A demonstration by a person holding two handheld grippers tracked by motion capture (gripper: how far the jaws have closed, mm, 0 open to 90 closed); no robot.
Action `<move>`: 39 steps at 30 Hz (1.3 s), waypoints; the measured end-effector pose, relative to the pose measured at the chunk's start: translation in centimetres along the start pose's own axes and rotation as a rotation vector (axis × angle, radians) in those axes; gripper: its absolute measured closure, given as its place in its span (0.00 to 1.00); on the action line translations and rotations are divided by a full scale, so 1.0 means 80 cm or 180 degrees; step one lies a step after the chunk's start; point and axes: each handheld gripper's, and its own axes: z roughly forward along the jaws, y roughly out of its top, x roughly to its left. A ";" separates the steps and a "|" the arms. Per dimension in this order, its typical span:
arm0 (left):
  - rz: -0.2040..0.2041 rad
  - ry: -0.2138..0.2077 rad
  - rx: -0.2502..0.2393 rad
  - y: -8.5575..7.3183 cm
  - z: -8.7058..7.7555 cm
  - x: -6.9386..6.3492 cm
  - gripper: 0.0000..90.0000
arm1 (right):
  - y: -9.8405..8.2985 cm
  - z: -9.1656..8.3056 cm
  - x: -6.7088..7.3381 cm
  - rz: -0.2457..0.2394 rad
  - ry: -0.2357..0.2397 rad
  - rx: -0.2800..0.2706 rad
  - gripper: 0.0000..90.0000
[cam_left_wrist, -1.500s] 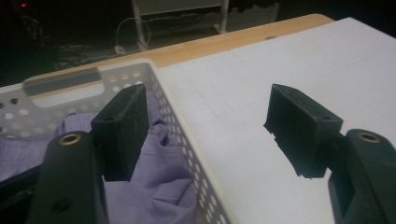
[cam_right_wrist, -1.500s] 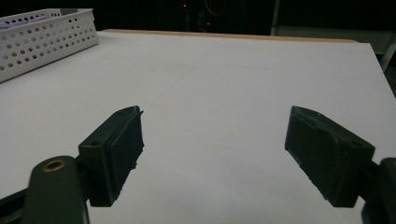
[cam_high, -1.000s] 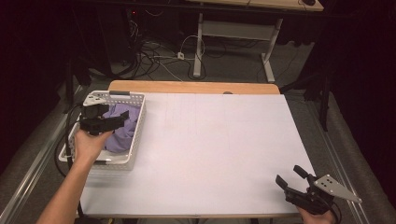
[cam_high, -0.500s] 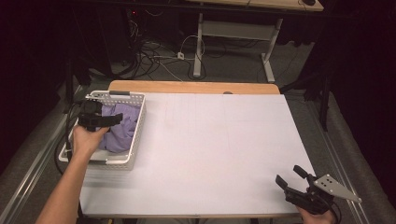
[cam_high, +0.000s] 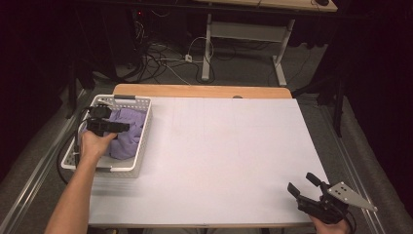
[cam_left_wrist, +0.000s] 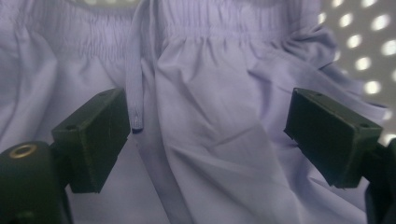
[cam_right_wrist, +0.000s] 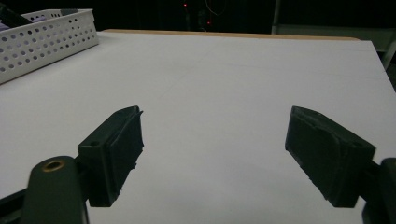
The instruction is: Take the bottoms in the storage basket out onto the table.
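A lilac garment (cam_high: pixel 128 134) with an elastic waistband and a drawstring (cam_left_wrist: pixel 134 79) lies bunched in a white perforated basket (cam_high: pixel 142 146) at the table's left. My left gripper (cam_high: pixel 122 127) hangs low over it inside the basket. Its jaws have just been opening and now stand wide, the cloth (cam_left_wrist: pixel 219 154) close beneath them with neither pad pressing on it; the left gripper (cam_left_wrist: pixel 208 107) is open. My right gripper (cam_high: pixel 302 183) rests near the front right corner of the white table (cam_high: pixel 229 141), open (cam_right_wrist: pixel 215 116) with nothing between its fingers.
The basket (cam_right_wrist: pixel 42 39) sits far off at the upper left of the right gripper view. A wooden strip (cam_high: pixel 199 91) edges the table's far side. Beyond it stand desk legs (cam_high: pixel 208 44) and loose cables (cam_high: pixel 165 53) on the floor.
My left hand has slid left and down, deeper into the basket over the lilac cloth. The right gripper has stayed where it was.
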 end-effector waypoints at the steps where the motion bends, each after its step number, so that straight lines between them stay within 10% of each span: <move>1: 0.0012 0.0047 0.0031 -0.002 0.005 0.001 0.15 | 0.000 0.000 0.000 -0.0001 0.0002 0.0000 0.22; 21: 0.0061 0.0455 0.0515 -0.028 0.048 0.009 0.12 | -0.001 0.002 0.000 -0.0027 -0.0003 0.0037 0.22; 32: 0.0117 0.0382 0.0617 -0.029 0.046 0.012 0.13 | -0.001 0.001 0.000 -0.0046 0.0020 0.0029 0.22; 39: 0.0098 0.0339 0.0615 -0.026 0.038 0.009 0.40 | -0.001 0.001 0.001 -0.0049 0.0037 0.0031 0.22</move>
